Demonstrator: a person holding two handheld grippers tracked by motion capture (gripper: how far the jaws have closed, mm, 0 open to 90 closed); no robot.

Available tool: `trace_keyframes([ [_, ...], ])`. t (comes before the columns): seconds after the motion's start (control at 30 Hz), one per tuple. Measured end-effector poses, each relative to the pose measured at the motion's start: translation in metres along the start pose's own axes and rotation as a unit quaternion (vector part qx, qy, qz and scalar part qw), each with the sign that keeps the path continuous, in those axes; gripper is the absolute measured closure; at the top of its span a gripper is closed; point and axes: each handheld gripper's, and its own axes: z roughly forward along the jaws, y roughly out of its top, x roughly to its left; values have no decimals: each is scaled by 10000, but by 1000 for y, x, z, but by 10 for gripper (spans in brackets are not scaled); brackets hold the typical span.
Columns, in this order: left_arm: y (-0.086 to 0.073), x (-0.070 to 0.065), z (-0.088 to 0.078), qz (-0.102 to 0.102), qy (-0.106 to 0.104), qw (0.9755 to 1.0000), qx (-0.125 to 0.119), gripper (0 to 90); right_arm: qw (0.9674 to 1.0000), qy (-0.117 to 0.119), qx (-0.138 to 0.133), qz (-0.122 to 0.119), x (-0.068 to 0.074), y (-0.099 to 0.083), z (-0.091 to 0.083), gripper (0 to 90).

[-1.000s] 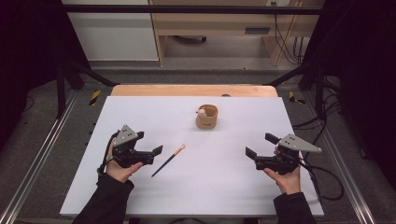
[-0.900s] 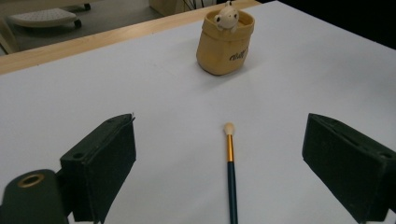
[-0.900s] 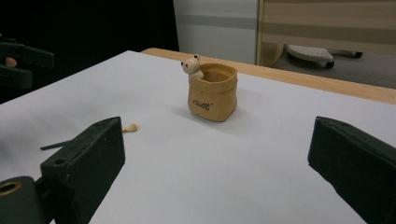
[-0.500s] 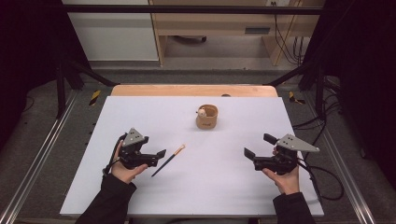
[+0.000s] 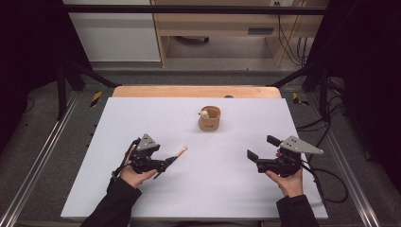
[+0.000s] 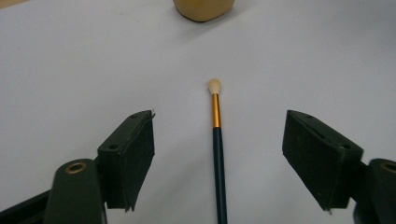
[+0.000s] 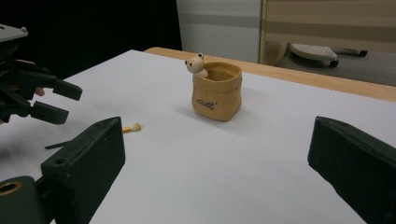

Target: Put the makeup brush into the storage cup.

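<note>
A thin brush (image 6: 217, 140) with a dark handle, gold ferrule and cream tip (image 5: 182, 151) lies flat on the white table (image 5: 222, 189). My left gripper (image 5: 166, 165) is low over it. Its jaws have just been closing and now straddle the handle (image 6: 219, 182) with a gap on each side, so the pads do not touch it. A tan pouch-shaped cup (image 5: 209, 119) with a small bear figure on its rim stands at the table's middle back (image 7: 217, 91). My right gripper (image 5: 261, 149) hovers at the right, open and empty, pointing toward the cup.
The table's wooden far edge (image 5: 196, 91) runs behind the cup. Metal rails (image 5: 45, 156) flank the table, and cables (image 5: 331, 179) trail at the right. The right gripper view also catches the left gripper (image 7: 42, 100) and the brush tip (image 7: 133, 127).
My left gripper has sunk and shifted right onto the brush, its jaws narrowing around the handle. The right gripper, brush and cup have stayed put.
</note>
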Motion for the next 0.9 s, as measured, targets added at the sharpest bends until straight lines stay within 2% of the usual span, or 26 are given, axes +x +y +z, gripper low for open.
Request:
trace_keyframes([
  [0.03,-1,-1,4,29,-17,10000,84,294,10000,-27,29,-16,1,0,1,41],
  [0.2,-2,-3,10,112,-31,9997,209,352,10000,-13,65,-11,1,-1,3,41],
  [0.33,-3,-3,15,73,-84,9995,311,382,10000,-13,77,-19,1,-2,3,41],
  [0.53,-6,-5,23,117,-141,9984,531,448,9999,11,100,-19,2,-2,4,41],
  [0.9,-8,-5,29,157,-269,9968,731,563,9999,13,112,-9,2,-3,6,39],
])
